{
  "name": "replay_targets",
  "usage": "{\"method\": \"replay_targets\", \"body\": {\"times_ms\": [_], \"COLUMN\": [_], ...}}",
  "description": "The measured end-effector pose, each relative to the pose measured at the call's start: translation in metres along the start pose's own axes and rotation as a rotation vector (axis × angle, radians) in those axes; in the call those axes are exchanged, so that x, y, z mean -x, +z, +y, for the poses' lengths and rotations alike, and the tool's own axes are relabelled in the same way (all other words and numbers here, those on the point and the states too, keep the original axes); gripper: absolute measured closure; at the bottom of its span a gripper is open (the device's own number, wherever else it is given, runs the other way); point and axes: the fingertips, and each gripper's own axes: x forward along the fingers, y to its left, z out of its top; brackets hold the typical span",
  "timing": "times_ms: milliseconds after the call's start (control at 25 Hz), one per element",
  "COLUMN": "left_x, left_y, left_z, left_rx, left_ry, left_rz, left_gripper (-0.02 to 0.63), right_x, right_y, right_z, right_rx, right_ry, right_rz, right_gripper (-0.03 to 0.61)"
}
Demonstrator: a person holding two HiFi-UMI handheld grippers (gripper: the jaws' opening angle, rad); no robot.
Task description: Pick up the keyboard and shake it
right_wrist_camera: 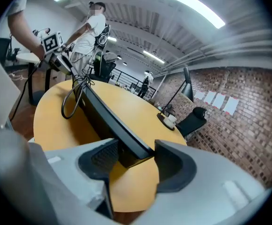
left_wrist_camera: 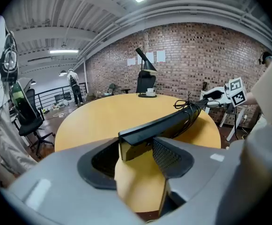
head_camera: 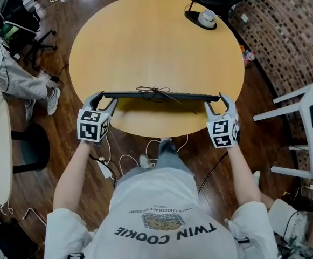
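Spanning the near edge of the round counter [head_camera: 156, 47], the keyboard [head_camera: 161, 96] is turned on its long edge, seemingly just clear of the wood. The left claw [head_camera: 106, 98] and right claw [head_camera: 215, 101] each clamp one end, with a bundled cable [head_camera: 155, 91] at its middle. Lifting looks done; shaking comes next and needs both ends moving together without slipping.

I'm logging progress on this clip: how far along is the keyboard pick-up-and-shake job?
Done: the left claw and right claw each grip one end of the keyboard. In hand: the lift; the keyboard is tipped on edge and casts a shadow on the table, so it looks raised, though I can't be sure. Left: the shake; nothing here shows it started.
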Motion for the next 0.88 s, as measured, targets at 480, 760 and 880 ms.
{"method": "replay_targets", "body": {"times_ms": [480,760,880], "left_x": [0.010,0.013,0.012], "left_y": [-0.015,-0.024,-0.041], "left_z": [-0.006,-0.022,-0.035], "left_rx": [-0.276,-0.629,-0.720], "left_ry": [0.111,0.171,0.109], "left_rz": [0.039,0.075,0.136], "left_gripper": [0.376,0.381,0.402], "right_x": [0.007,0.019,0.024], "right_y": [-0.007,-0.017,-0.026], "right_z": [0.031,0.049,0.057], "right_rx": [0.506,0.550,0.570], "right_ry": [-0.046,-0.035,-0.027], "right_rz": [0.116,0.155,0.177], "right_gripper": [0.416,0.436,0.446]}}
